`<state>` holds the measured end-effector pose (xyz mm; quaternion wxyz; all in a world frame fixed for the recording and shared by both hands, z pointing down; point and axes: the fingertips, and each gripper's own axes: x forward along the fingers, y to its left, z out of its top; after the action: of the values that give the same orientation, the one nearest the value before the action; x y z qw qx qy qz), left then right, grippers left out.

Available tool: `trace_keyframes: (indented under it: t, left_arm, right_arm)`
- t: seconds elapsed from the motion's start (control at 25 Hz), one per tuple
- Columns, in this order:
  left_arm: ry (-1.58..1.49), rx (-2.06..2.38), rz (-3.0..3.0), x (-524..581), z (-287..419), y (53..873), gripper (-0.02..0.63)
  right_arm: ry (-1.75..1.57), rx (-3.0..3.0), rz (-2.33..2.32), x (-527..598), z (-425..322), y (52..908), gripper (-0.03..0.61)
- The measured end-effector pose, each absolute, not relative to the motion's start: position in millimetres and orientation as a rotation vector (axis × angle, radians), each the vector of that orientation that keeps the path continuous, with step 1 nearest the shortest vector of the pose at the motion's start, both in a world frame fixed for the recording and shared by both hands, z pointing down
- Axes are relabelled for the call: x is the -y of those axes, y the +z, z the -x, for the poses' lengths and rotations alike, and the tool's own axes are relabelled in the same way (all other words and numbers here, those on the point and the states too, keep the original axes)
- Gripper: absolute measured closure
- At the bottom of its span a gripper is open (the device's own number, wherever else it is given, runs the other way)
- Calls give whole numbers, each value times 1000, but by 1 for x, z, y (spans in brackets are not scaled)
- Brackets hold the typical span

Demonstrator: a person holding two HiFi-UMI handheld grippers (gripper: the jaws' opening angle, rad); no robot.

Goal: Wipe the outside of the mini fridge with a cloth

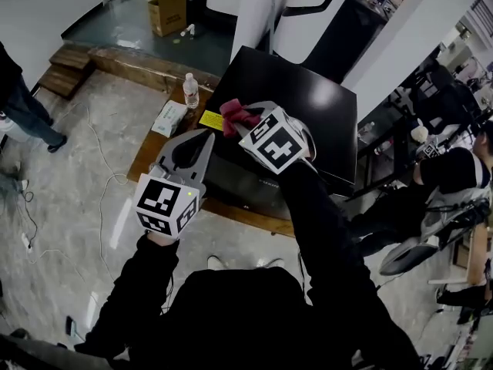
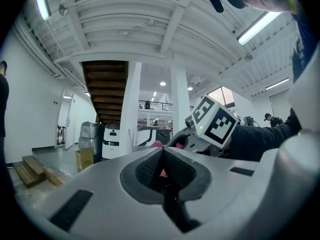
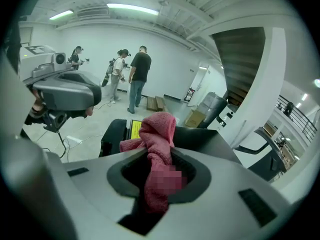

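The black mini fridge [image 1: 308, 102] stands on a low wooden bench [image 1: 150, 146], with a yellow label [image 1: 210, 119] at its near left corner. My right gripper [image 1: 245, 122] is over that corner, shut on a pink cloth [image 1: 237, 115] that bunches out past the jaws. In the right gripper view the cloth [image 3: 158, 134] hangs over the fridge top [image 3: 205, 139]. My left gripper [image 1: 205, 137] is shut and holds nothing, just left of the fridge's front. In the left gripper view its jaws [image 2: 162, 153] meet, with the right gripper's marker cube [image 2: 215, 121] behind them.
On the bench left of the fridge are a water bottle [image 1: 190, 90] and a wipes pack [image 1: 169, 118]. Cables [image 1: 100, 199] trail over the floor. A cardboard box [image 1: 168, 11] and a white pillar [image 1: 258, 10] stand behind. A person [image 1: 454, 176] sits at right.
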<state>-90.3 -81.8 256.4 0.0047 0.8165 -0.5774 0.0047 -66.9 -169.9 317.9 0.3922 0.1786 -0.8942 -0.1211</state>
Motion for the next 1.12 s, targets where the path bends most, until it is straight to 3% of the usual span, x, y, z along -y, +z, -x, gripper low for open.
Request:
trace_keyframes:
  t: [0.4, 0.84, 1.12]
  left_arm:
    - [-2, 1813, -2566, 74, 83, 245, 607]
    - [-130, 1516, -2838, 123, -68, 177, 607]
    - [-41, 1363, -2864, 187, -172, 184, 607]
  right_arm:
    - [-288, 2413, -442, 165, 93, 290, 480]
    - [-308, 2481, -792, 194, -119, 192, 479]
    - [-171, 2373, -890, 263, -227, 230, 479]
